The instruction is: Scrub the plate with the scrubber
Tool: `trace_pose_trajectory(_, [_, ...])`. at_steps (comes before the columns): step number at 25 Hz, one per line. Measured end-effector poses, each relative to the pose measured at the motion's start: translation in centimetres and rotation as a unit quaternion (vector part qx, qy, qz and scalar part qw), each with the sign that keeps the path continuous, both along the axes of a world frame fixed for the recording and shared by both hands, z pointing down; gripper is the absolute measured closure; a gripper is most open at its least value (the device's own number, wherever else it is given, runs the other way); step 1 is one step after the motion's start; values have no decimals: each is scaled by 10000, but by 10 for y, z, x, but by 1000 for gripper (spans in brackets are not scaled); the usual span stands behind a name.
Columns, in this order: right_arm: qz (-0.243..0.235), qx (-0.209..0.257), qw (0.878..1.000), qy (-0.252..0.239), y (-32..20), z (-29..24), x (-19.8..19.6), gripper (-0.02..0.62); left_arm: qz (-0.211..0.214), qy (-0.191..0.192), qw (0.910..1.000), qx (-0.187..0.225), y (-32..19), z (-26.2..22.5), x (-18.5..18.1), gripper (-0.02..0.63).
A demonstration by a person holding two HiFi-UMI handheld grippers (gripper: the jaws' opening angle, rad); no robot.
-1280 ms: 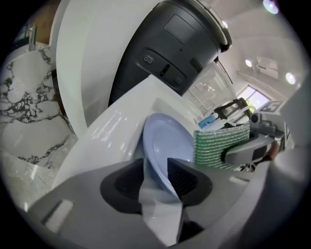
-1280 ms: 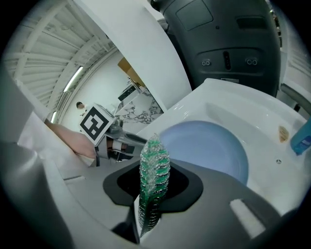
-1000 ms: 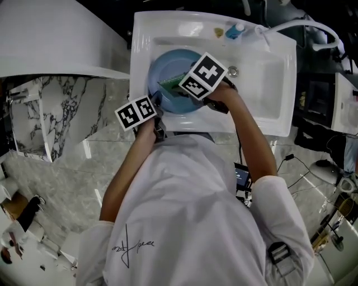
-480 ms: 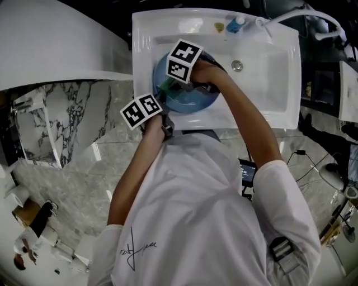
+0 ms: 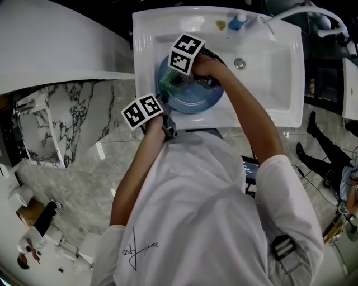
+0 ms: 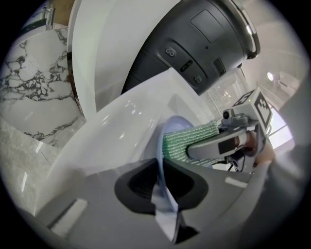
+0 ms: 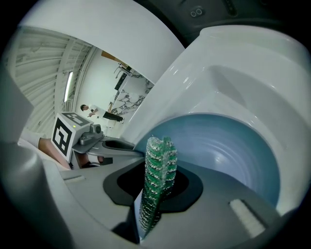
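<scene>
A blue plate (image 5: 198, 98) lies tilted in the white sink (image 5: 268, 95). My left gripper (image 5: 160, 100) is shut on the plate's near-left rim. In the left gripper view that rim (image 6: 162, 160) runs edge-on between the jaws of the left gripper (image 6: 163, 187). My right gripper (image 5: 177, 82) is shut on a green mesh scrubber (image 5: 169, 82), which rests on the plate's left part. The right gripper view shows the scrubber (image 7: 158, 180) standing upright between the jaws of the right gripper (image 7: 155, 194), with the plate's inside (image 7: 228, 146) just beyond it.
The sink's drain (image 5: 240, 63) lies right of the plate. A blue bottle (image 5: 237, 22) and a small yellow item (image 5: 221, 24) sit on the sink's back ledge beside a white faucet (image 5: 296, 14). A large white curved fixture (image 5: 50, 39) stands at the left over marble floor.
The right gripper has carried the scrubber leftward and farther back across the plate. The left gripper has stayed at the plate's near-left rim.
</scene>
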State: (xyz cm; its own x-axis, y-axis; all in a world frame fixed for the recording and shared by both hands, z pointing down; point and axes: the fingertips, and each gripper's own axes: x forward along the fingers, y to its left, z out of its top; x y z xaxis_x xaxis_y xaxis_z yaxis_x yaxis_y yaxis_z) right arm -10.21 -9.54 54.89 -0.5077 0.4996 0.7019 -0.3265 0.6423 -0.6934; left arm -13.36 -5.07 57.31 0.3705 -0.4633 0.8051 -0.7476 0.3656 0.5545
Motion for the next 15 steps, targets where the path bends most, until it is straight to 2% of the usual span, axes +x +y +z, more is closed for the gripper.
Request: trace_pose_trajectory(15, [600,74,9982,18,-18,7,3,529,2,112,9999,45,0,1,0,520])
